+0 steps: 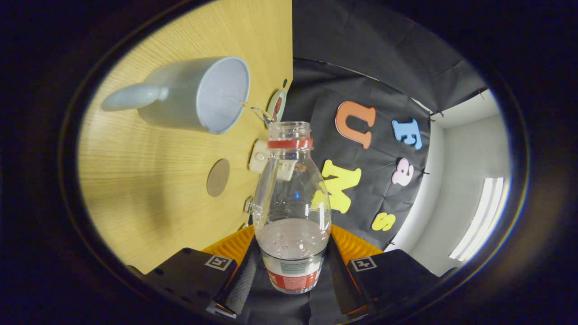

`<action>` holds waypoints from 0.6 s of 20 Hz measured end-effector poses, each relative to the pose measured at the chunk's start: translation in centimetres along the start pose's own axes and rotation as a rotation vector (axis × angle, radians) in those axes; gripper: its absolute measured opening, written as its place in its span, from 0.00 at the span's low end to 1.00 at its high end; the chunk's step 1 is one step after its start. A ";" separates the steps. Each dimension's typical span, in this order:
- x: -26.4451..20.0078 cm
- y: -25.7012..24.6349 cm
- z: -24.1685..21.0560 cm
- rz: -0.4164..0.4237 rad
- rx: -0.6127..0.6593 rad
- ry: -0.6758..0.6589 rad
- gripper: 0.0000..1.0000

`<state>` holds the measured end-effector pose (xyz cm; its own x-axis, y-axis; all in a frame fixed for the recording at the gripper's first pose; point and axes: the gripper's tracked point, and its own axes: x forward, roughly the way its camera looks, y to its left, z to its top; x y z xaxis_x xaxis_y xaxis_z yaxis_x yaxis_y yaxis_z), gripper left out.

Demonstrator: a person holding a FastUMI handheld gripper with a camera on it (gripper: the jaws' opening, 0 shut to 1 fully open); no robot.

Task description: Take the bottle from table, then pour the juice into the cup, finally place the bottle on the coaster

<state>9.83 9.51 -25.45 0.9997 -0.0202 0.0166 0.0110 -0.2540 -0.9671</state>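
Observation:
My gripper (292, 271) is shut on a clear plastic bottle (291, 194), both fingers pressing on its lower part by the label. The bottle is uncapped, with a red ring at its neck and a little pale juice pooled at its lower end. The whole view is rolled on its side, so the wooden table (149, 198) stands like a wall beside the bottle. A pale grey cup (198, 95) with a rounded handle stands on the table, its open mouth facing the bottle's neck; its inside looks white. A round brown coaster (218, 177) lies on the table between the cup and my fingers.
At the table's far edge sit a small white device (262, 158), a small round dish (276, 106) and a thin wire-like object (259, 113). A white wall and bright window (478, 221) lie past the bottle.

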 end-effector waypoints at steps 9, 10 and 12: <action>0.1 -1.5 0.0 -0.027 -0.034 -0.006 0.80; 0.1 -1.6 -0.1 -0.030 -0.039 -0.004 0.80; 0.1 -2.0 -0.3 -0.040 -0.049 -0.004 0.80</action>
<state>9.86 9.77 -23.42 0.9985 -0.0053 0.0538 0.0497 -0.3011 -0.9523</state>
